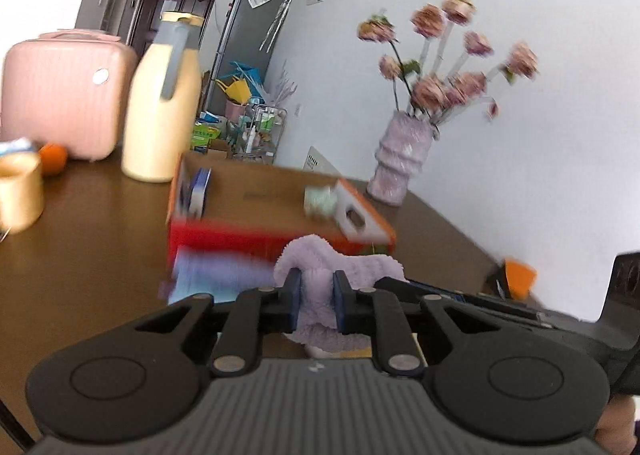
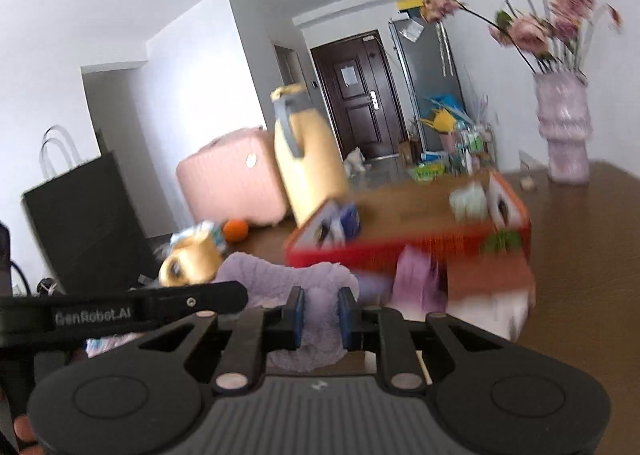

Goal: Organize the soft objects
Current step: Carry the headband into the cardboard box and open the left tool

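Between both grippers hangs a fluffy lilac towel (image 1: 320, 267), lifted clear of the brown table (image 1: 88, 231). Left gripper (image 1: 316, 295) pinches one bunched edge; right gripper (image 2: 320, 309) pinches another, each with blue pads pressed into the pile. Just behind stands an open red box (image 1: 240, 235), blurred. Farther back: cream jug (image 1: 160, 95), pink case (image 1: 60, 91), vase of pink flowers (image 1: 400, 159).
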Available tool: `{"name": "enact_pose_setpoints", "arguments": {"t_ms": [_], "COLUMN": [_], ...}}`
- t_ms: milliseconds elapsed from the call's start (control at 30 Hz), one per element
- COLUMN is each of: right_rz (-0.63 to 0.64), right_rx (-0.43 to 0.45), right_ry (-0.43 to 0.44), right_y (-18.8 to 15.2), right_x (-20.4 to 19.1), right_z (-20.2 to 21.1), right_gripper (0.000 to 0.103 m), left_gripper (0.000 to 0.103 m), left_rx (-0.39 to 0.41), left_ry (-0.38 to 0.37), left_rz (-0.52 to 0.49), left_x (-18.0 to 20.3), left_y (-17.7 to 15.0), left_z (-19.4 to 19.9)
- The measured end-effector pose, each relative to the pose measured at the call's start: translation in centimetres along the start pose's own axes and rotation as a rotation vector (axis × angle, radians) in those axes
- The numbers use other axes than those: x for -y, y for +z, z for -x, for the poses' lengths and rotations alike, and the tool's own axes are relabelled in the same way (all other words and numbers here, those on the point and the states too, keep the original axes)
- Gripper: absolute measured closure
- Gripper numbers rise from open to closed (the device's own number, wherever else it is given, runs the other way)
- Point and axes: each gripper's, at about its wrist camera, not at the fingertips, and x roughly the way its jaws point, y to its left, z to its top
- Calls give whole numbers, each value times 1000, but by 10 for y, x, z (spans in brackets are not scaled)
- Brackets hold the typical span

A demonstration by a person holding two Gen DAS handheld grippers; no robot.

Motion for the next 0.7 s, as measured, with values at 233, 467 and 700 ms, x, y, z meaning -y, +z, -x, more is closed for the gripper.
{"name": "enact_pose_setpoints", "arguments": {"t_ms": [233,467,700], "right_rz": [40,-19,-66], "right_rx": [-77,-363,-435], "right_ry": [-65,-110,-106], "right_y": [139,155,139], "right_x": [49,109,129], "right_z": [-156,-351,-408], "right_gripper": [86,86,73], "left_gripper": [86,86,71], "left_rx": [-96,-304,-308], "left_ry": [42,226,291], "left_rz": [51,71,24], "left_x": [-42,-109,-128], "left_y": [129,153,143], "left_z": [-163,-331,-354]}}
